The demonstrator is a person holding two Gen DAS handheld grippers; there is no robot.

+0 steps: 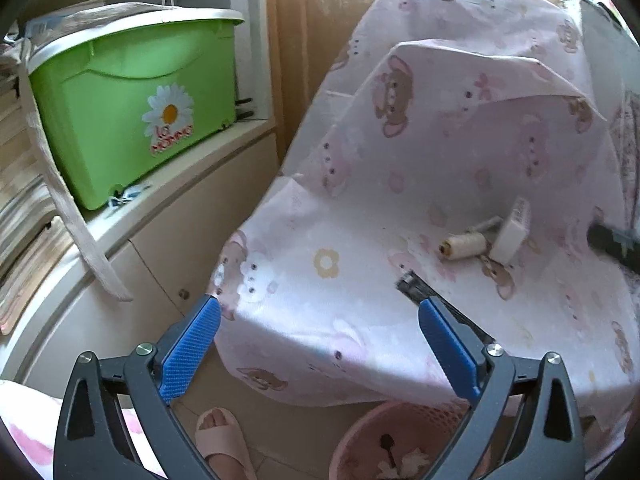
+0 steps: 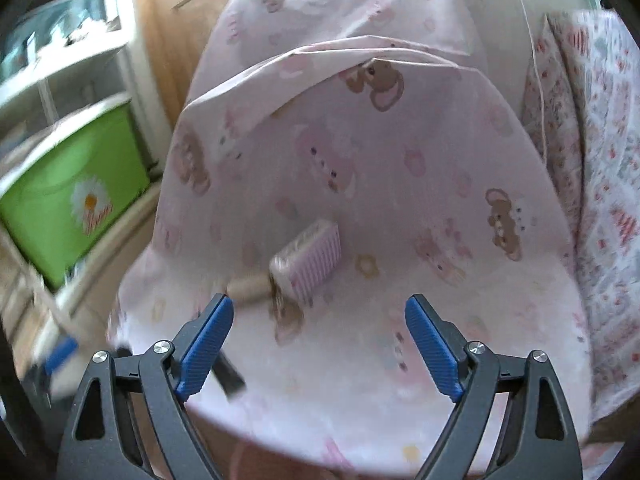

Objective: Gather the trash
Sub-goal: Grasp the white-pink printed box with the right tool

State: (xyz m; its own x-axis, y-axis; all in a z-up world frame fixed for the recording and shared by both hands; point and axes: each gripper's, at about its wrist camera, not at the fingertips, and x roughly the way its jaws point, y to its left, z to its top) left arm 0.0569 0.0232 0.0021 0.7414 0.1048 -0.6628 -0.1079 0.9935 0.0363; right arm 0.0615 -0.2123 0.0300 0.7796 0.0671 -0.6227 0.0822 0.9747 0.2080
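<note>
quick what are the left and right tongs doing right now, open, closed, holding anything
Left tongs: open, holding nothing.
Right tongs: open, holding nothing.

— What's between the blue pads of the right gripper (image 2: 319, 320)?
— Nothing — its jaws stand wide over a pink cloth (image 2: 400, 184) printed with bears and flowers.
— And on the cloth?
— A small pink-striped box (image 2: 308, 262), tilted, touching a pale spool of thread (image 2: 250, 286) on its left, both just ahead of the left pad. A dark object (image 2: 230, 374) lies blurred behind that pad; I can't tell what it is.
— Off to the sides?
— A green bin with a daisy sticker (image 2: 76, 196) on a shelf at left, patterned bedding (image 2: 600, 168) at right.
</note>
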